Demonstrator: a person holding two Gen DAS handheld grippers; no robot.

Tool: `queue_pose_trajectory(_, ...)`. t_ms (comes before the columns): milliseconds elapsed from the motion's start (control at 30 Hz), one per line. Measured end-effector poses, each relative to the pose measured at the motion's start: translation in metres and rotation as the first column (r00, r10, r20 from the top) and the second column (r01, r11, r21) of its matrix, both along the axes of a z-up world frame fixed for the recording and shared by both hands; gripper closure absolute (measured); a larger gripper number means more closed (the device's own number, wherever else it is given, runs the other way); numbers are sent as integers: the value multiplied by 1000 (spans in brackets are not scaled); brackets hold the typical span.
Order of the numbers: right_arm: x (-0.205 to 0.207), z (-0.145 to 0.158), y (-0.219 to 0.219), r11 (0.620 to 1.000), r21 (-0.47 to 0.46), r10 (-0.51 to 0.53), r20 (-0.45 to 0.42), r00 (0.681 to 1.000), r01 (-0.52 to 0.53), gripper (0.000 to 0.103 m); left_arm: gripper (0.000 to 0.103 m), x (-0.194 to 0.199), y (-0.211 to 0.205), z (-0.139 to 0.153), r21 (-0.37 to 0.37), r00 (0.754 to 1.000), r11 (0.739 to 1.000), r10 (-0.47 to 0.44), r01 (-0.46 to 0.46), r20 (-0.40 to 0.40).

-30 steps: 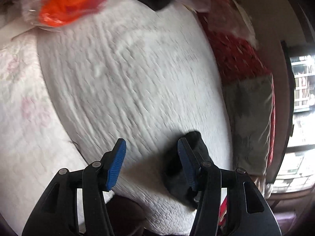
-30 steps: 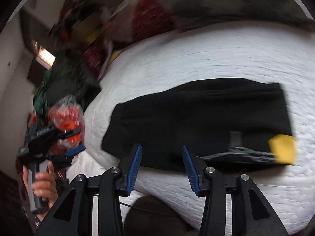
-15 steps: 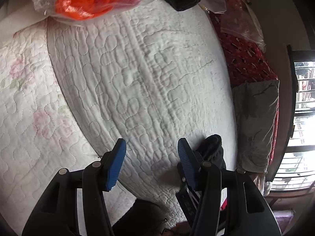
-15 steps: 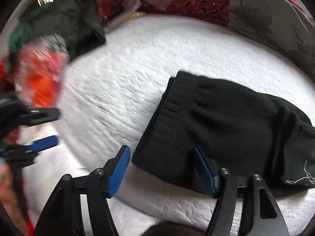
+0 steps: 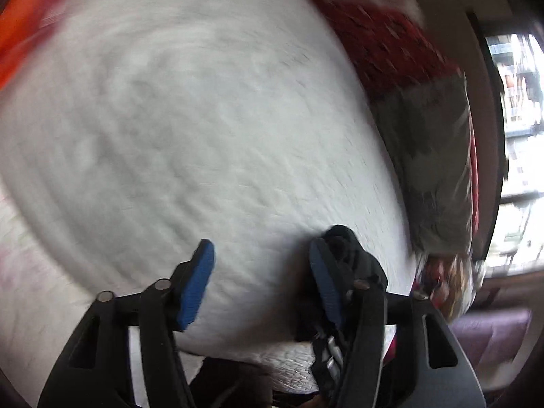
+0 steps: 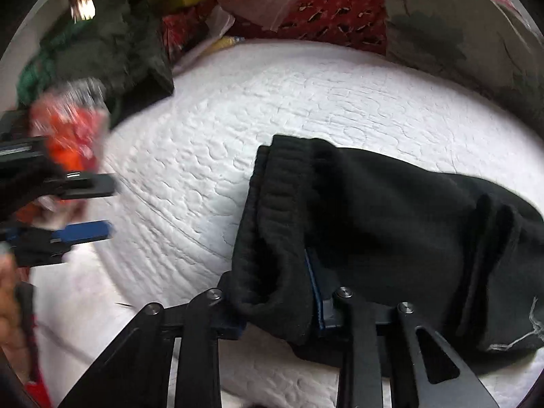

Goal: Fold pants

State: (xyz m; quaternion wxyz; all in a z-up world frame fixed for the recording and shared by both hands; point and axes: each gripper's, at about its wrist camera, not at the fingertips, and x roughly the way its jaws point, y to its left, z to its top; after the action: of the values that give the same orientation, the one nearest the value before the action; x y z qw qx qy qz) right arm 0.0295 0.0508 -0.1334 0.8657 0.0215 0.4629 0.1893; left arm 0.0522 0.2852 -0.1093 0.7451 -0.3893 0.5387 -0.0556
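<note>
Right gripper [image 6: 277, 301], jaws just closing, pinches the waistband corner of the black pants [image 6: 391, 238] at 6 o'clock, probably to lift for a fold; its left pad is buried in cloth. Left gripper [image 5: 260, 282], jaws just widening, is spread over the white quilt [image 5: 204, 136], holding nothing. Toward 12 o'clock, the clutter is blurred.

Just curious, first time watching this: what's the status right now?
Right tongs just closed on black pants at the waistband corner. Left tongs open, just widened, nothing between. White quilt ahead bare.
</note>
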Motion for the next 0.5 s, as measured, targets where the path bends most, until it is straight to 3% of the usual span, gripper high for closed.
queue_pose_trajectory(100, -3, 0, -12, 998, 66, -12, -24, 1000, 13, 74, 38, 18, -30, -1, 7, 997, 997, -77, 77, 1)
queue_pose_trajectory(267, -6, 1, -11, 997, 82, 1, -29, 1000, 2, 74, 38, 43, -66, -10, 43, 985, 984, -170, 171, -23)
queue_pose_trajectory(367, -2, 0, -15, 994, 108, -4, -48, 999, 9, 74, 39, 52, -78, -19, -4, 977, 978, -210, 210, -40)
queue_pose_trajectory(400, 0, -1, -16, 993, 114, -4, -51, 999, 9, 74, 43, 55, -80, -20, 0, 975, 976, -216, 216, -52)
queue_pose_trajectory(467, 1, 0, -16, 993, 120, 0, -55, 999, 7, 74, 72, 57, -84, -21, -38, 973, 974, -227, 225, -51)
queue_pose_trajectory(500, 2, 0, -17, 992, 126, 0, -57, 998, 7, 74, 81, 57, -85, -20, -82, 972, 971, -229, 225, -49)
